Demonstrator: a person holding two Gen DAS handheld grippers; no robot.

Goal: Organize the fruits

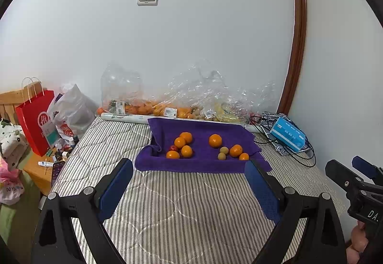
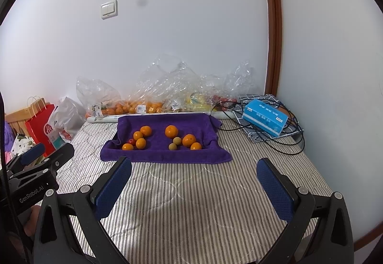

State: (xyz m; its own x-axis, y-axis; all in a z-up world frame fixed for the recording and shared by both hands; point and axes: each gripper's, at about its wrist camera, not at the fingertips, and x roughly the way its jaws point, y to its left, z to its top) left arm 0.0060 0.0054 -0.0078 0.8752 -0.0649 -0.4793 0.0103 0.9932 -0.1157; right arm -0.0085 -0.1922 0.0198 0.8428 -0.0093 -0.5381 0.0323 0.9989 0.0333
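A purple towel [image 1: 203, 163] [image 2: 167, 156] lies on the striped bed with fruit on it. On its left sit several oranges [image 1: 180, 142] [image 2: 140, 143] and a small red fruit [image 1: 173, 148] [image 2: 131, 141]. On its right sit three oranges [image 1: 215, 140] [image 2: 171, 131] and two small greenish-brown fruits [image 1: 224, 150] [image 2: 177, 140]. My left gripper [image 1: 189, 176] is open and empty, hovering over the bed just in front of the towel. My right gripper [image 2: 195, 174] is open and empty, also short of the towel; it shows at the right edge of the left wrist view [image 1: 354, 168].
Clear plastic bags of oranges [image 1: 143, 108] [image 2: 134, 106] line the wall behind the towel. A blue tissue box [image 1: 288, 137] [image 2: 264, 118] and black cables [image 2: 282, 142] lie at the back right. A red paper bag [image 1: 36, 120] and a cluttered nightstand [image 1: 47, 168] stand left of the bed.
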